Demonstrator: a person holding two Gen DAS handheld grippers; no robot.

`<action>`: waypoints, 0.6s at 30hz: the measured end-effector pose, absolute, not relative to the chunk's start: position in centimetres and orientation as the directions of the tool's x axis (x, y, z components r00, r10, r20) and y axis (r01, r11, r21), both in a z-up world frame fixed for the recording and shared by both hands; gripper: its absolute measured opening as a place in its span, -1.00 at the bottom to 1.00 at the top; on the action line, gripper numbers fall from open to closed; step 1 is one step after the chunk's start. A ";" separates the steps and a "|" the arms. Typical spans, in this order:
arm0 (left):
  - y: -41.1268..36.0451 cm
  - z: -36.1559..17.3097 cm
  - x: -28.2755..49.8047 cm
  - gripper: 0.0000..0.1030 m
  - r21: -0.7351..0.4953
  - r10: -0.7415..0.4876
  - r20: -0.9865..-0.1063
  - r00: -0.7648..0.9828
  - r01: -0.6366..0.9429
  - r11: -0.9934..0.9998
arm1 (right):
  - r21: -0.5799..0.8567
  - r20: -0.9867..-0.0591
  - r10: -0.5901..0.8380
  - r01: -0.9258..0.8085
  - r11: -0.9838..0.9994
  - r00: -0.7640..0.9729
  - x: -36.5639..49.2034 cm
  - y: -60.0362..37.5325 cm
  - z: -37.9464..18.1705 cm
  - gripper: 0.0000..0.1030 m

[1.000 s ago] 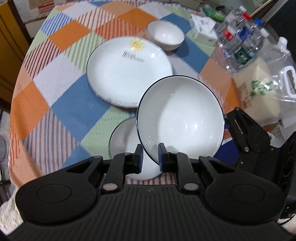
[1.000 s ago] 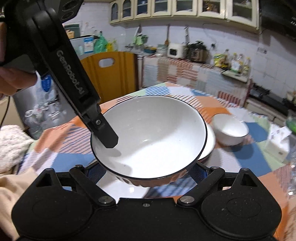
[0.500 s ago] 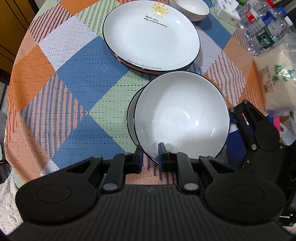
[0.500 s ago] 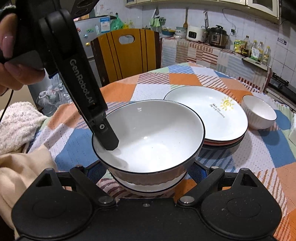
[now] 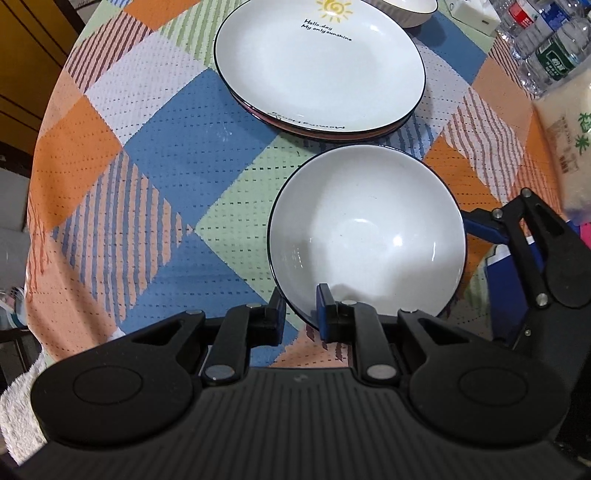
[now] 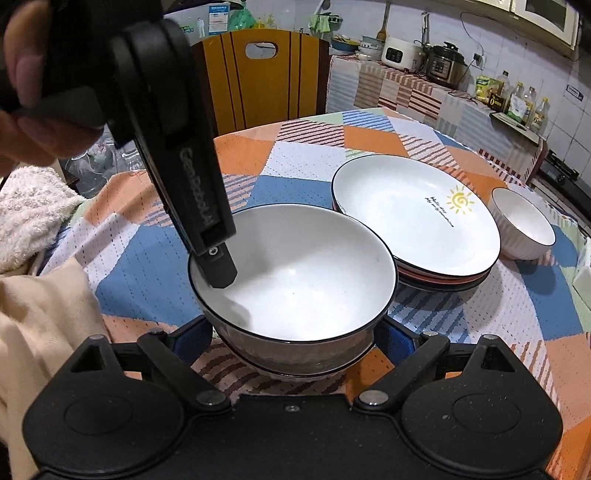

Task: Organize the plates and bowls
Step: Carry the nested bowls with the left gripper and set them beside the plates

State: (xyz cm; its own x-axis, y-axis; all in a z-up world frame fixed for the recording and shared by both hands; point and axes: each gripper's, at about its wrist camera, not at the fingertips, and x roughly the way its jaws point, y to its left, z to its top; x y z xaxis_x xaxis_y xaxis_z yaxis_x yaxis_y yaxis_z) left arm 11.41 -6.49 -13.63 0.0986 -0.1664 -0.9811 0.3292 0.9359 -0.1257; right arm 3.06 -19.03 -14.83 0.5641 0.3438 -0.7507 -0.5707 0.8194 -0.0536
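A white bowl with a dark rim (image 5: 369, 229) (image 6: 306, 280) sits nested in another bowl (image 6: 295, 371) on the checked tablecloth. My left gripper (image 5: 300, 314) pinches the bowl's near rim, one finger inside and one outside; it shows in the right wrist view as a black finger (image 6: 218, 266) dipping into the bowl. My right gripper (image 6: 293, 338) stands wide around the bowl's sides; whether its pads touch is unclear. A stack of plates with a sun print (image 5: 321, 70) (image 6: 417, 218) lies just beyond. A small white bowl (image 6: 522, 229) sits past it.
Water bottles (image 5: 546, 48) and a bag of rice (image 5: 569, 133) stand at the table's right. A tissue pack (image 5: 476, 14) lies at the far edge. A yellow chair (image 6: 258, 77) stands behind the table. A towel (image 6: 29, 210) lies at the left.
The bowl has come down from the air, tilted, onto the lower bowl and now sits level in it. Both grippers moved down with it.
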 end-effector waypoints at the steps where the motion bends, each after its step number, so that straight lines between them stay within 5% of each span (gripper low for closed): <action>1: -6.6 -13.7 11.4 -0.68 -0.126 -0.166 -0.981 0.096 0.331 0.935 | -0.053 -0.750 0.345 -0.572 0.819 0.564 3.0 -19.1 -14.8 0.88; 18: -6.5 -7.9 11.5 -0.64 -0.182 -0.281 -0.943 0.181 0.425 0.886 | -0.055 -0.679 0.355 -0.527 0.848 0.642 2.1 -24.8 -10.7 0.86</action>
State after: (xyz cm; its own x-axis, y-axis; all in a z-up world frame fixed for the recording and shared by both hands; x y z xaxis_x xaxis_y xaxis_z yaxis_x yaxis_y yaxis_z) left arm 11.47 -6.55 -7.87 0.1808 -0.2805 -0.9427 0.4253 0.8865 -0.1822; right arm 2.05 -24.79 -10.68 0.6424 0.3547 -0.6794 -0.5270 0.8481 -0.0554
